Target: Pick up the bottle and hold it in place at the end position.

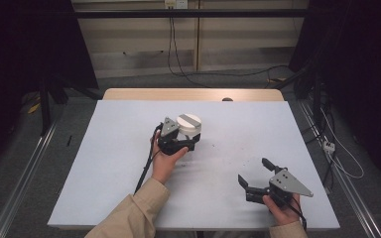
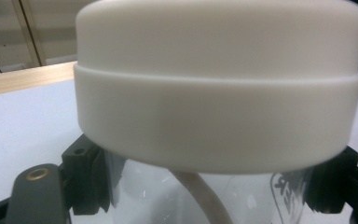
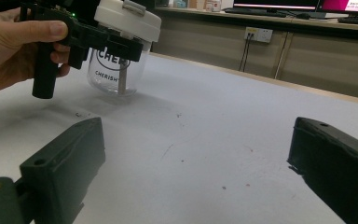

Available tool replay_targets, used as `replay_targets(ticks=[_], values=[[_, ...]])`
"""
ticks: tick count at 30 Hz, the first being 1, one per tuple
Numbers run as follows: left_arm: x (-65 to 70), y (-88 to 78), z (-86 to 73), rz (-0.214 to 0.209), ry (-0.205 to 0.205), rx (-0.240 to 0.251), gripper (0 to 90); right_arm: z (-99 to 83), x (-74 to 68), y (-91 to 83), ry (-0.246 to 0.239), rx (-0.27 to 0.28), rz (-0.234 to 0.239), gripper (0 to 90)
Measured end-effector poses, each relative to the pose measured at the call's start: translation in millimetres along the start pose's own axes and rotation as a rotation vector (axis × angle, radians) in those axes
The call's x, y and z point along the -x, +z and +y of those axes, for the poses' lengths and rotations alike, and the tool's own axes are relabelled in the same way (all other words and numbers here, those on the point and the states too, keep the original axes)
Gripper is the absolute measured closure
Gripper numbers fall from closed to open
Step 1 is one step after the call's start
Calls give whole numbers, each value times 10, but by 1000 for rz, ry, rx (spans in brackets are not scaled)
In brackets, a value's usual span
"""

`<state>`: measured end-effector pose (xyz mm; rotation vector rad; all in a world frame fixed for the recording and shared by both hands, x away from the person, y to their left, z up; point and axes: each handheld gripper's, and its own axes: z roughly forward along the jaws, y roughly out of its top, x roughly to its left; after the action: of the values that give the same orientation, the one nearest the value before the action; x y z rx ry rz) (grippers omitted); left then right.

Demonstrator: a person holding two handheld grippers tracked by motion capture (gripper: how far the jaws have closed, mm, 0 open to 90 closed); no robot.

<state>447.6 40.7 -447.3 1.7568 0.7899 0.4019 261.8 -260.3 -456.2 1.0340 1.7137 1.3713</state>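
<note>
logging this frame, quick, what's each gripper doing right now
Left gripper: shut on the jar, jaws on its glass just under the white lid.
Right gripper: open, holding nothing.

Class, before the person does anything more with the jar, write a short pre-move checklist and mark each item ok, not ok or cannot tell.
1. Left gripper jaws around the jar below its lid: ok.
2. White lid seated on jar: ok.
3. Jar upright on the table: ok.
4. Right gripper open, apart from jar: ok.
5. Grip firm enough to lift: cannot tell.
</note>
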Motion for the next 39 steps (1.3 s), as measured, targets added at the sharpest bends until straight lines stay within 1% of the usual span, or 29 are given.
replay_targets(ticks=[3,8,11,14,19,22,24,25,27,29,31,32,33,35,37,39], values=[[13,28,6,-9,0,6,187,0,2,-1,2,1,-2,33],[10,58,-10,-5,3,2,187,0,3,1,1,1,-3,33],[9,69,-21,-3,-7,4,187,0,1,1,2,0,-2,33],[8,75,-21,-3,3,1,187,-2,1,2,1,0,0,33],[21,100,-34,2,-3,3,187,0,3,2,1,1,-2,33],[20,101,-28,7,10,0,187,0,1,2,-1,3,-3,33],[26,108,-21,3,10,5,187,0,0,2,-1,5,-2,33],[22,112,-11,3,23,-8,187,0,0,2,-2,4,-3,33],[35,123,5,5,34,-5,187,0,0,2,-1,4,-3,33],[60,144,22,0,33,-3,187,1,2,1,-1,3,-2,33],[78,164,38,4,39,-15,187,0,4,1,-1,1,-2,33],[87,179,40,-8,26,-10,187,-1,4,1,-1,1,-3,33],[87,188,46,-9,36,-11,187,-1,5,1,-1,2,-3,33],[97,208,46,-8,44,-10,187,-2,7,1,0,3,-4,33],[106,230,36,-8,36,-10,187,-4,10,1,1,2,-3,33],[103,250,26,-9,39,-11,187,-4,11,1,1,1,-4,33]])
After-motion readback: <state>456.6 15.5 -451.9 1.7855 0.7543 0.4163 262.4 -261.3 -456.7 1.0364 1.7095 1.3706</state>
